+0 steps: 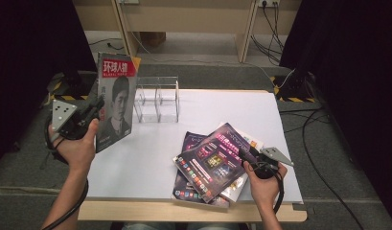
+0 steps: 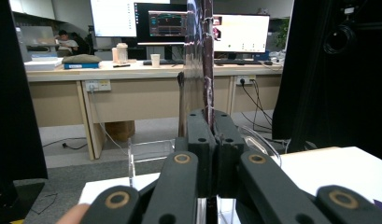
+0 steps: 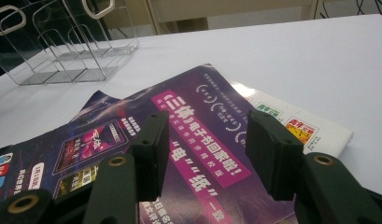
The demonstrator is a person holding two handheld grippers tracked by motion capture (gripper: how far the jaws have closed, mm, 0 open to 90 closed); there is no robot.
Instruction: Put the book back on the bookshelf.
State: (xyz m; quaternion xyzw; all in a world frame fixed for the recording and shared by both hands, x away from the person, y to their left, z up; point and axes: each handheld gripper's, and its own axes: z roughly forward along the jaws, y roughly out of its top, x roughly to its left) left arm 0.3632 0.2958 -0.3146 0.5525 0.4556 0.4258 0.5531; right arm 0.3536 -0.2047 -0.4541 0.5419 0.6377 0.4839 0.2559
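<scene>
Nearest you, your right tongs rest low over the pile of magazines at the right front of the tabletop, jaws parted, nothing between them; in the right gripper view the purple cover lies flat just beyond the open tips. Your right hand sits at the pile's right edge, wrist low, the tool pointing left and away across the covers.

Your left hand is raised off the left edge of the tabletop, and your left tongs are clamped on the red-topped magazine, pinching its left edge. The magazine stands upright, long axis vertical, cover facing you; in the left gripper view its edge rises straight up out of the closed jaws.

What the coming move likely turns on: the clear rack stands farther back, to the right of the held magazine and lower, near the far edge of the tabletop. Its slots run front to back as seen from above, so the sheet must travel right and down, bottom edge first. Your left hand is much the nearer one to that rack; the right is well apart from it, busy at the pile
</scene>
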